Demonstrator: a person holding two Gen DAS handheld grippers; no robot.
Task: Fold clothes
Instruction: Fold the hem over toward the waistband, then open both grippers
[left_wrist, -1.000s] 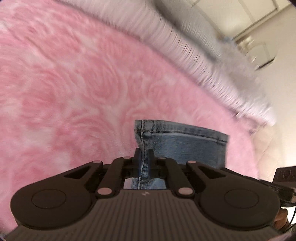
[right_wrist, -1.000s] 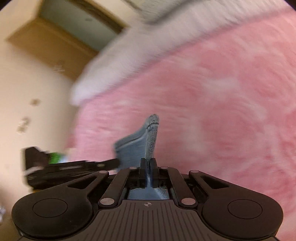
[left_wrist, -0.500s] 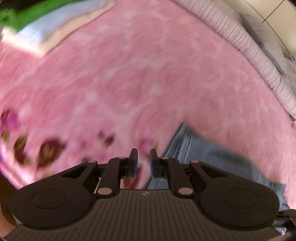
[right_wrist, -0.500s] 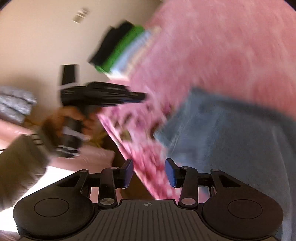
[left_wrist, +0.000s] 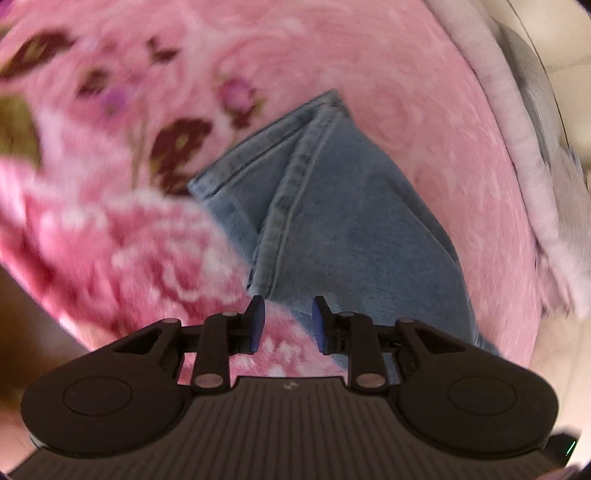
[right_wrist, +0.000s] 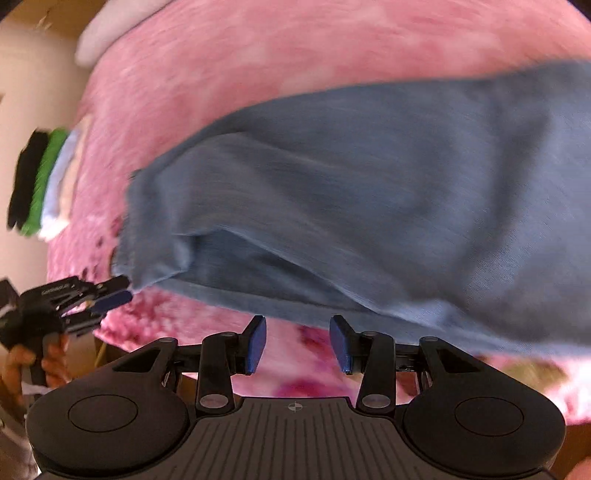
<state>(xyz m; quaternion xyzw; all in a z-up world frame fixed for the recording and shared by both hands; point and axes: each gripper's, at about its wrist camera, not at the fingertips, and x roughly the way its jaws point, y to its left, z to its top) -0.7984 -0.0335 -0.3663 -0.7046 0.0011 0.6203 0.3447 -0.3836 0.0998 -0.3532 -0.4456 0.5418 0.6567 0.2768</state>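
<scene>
Blue jeans (left_wrist: 332, 206) lie folded on a pink blanket (left_wrist: 399, 74); in the right wrist view the jeans (right_wrist: 369, 192) fill the middle, one layer over another. My left gripper (left_wrist: 287, 321) hovers at the near edge of the denim, its jaws opening with nothing between the pads. My right gripper (right_wrist: 297, 343) stands open just in front of the jeans' lower edge, holding nothing. The left gripper (right_wrist: 107, 297) also shows at the left of the right wrist view, held by a hand (right_wrist: 22, 362), close to the jeans' corner.
A stack of folded clothes (right_wrist: 44, 184), black, green and pale blue, sits at the blanket's far left edge. The blanket has a flowered border (left_wrist: 110, 92) near its edge. A pale striped bolster (left_wrist: 517, 147) lies along the bed's right side.
Both grippers were shut on the jeans' hems a second ago; they have let go and drawn back toward the bed's edge. The jeans now lie flat on the blanket.
</scene>
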